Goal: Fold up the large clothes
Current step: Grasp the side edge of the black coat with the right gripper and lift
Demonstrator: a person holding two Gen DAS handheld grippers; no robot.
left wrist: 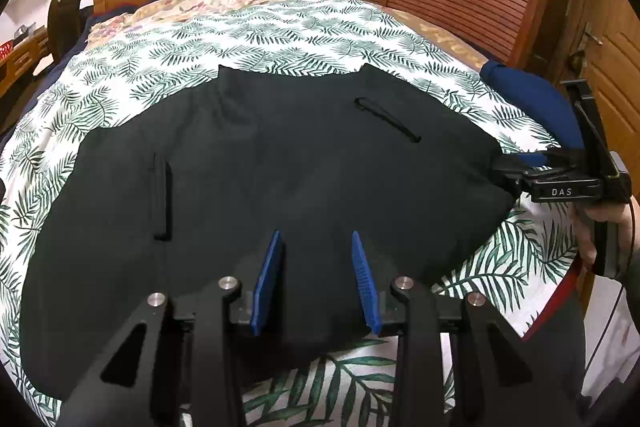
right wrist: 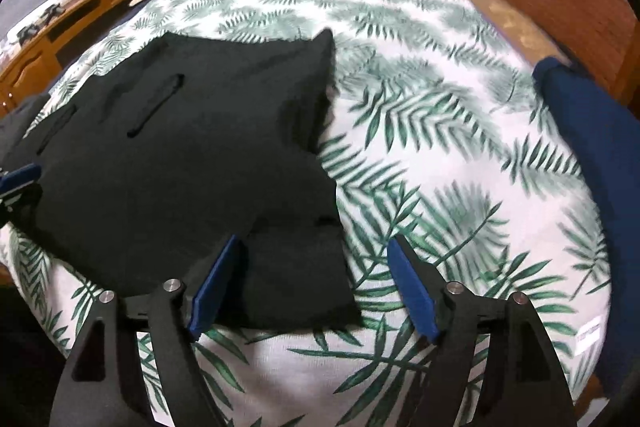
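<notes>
Black garment (left wrist: pixel 280 163) spread on a bed, a handheld gripper over each near edge.

The garment is dark, wide and mostly flat on a white bedspread (left wrist: pixel 280 35) printed with green fern leaves; two slit pockets show on its upper face (one left, one right), and a smaller flap juts toward the near right corner. The left gripper (left wrist: pixel 316 239) tilts down over the garment's near middle, blue pads partly apart with nothing pinched. The right gripper (right wrist: pixel 314 245) hangs over the near right flap, jaws spread wide and gripping nothing. A hand (left wrist: pixel 600 227) holds it at the far right.
</notes>
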